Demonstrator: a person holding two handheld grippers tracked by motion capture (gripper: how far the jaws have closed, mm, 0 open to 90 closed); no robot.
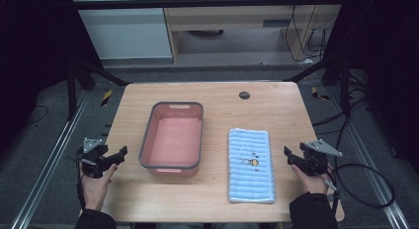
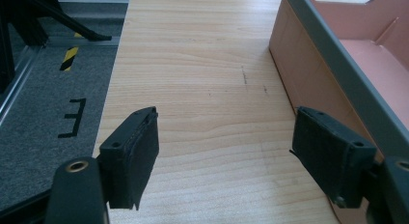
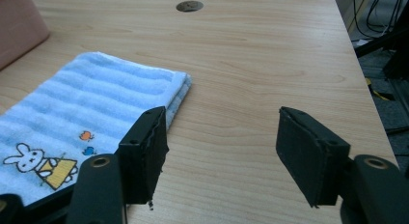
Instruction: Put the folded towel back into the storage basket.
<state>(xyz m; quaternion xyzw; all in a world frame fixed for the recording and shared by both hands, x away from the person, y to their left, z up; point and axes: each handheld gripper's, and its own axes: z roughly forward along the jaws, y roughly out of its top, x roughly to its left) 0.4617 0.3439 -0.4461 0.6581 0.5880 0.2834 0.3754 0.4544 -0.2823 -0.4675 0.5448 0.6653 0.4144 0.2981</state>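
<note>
On the wooden table (image 1: pixel 217 189) we hold 2 grippers at the near corners, both with jaws spread apart and nothing between them. Our left gripper (image 2: pixel 226 156) hovers just beside the pink bin (image 1: pixel 172 138), near its outer wall, and our right gripper (image 3: pixel 222 156) sits just beside the folded blue towel (image 1: pixel 250 165), its nearer jaw over the towel's edge.

The towel lies flat to the right of the bin, near it but not touching, long side running away from us, with a small rabbit print (image 3: pixel 34 163) on top. The bin is empty and upright.

We judge the likely trouble to be the fold: if we pinch only the top layer at 1 edge, the towel may open as it lifts and drape over the bin's grey rim (image 1: pixel 197 140) instead of dropping inside. A light bin could also slide if the left jaw nudges its wall, since nothing pins it.

As for the surface, it is pale wood grain with a round cable hole (image 1: pixel 244 95) near the far edge. Around it we see grey carpet, black frame legs, yellow-and-black tape marks (image 1: pixel 106 97), a cabinet beyond, and loose cables (image 1: pixel 365 184) to the right.
</note>
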